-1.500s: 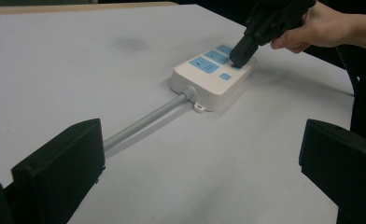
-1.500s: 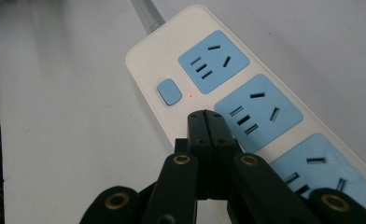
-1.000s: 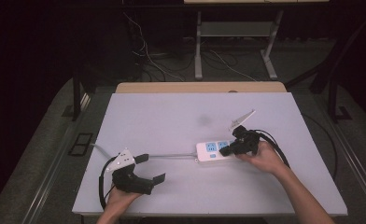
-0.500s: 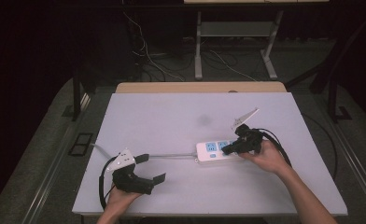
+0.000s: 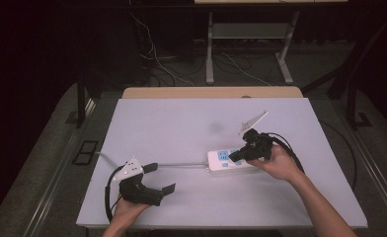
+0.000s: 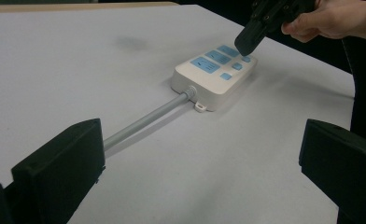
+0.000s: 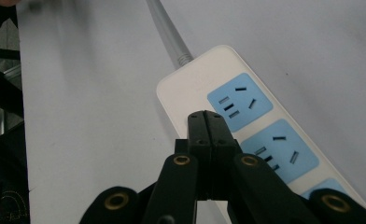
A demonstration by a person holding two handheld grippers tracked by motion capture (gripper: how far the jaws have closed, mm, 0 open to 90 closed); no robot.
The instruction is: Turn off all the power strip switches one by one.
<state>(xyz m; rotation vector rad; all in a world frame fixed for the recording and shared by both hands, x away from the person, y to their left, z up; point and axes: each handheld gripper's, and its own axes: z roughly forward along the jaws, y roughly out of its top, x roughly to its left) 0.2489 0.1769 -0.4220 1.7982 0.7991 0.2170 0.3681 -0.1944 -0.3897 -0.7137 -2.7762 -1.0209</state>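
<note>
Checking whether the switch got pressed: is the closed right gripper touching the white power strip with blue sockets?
Cannot tell. In the left gripper view the right gripper tip sits right at a small blue button on the power strip, but no clear contact or gap.

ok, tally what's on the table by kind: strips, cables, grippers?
Power strip, white with blue socket faces: 1
Grey cable running from the strip: 1
Grippers: 2, the left gripper with jaws apart, the right gripper shut, tips over the strip
Total: 4
</note>
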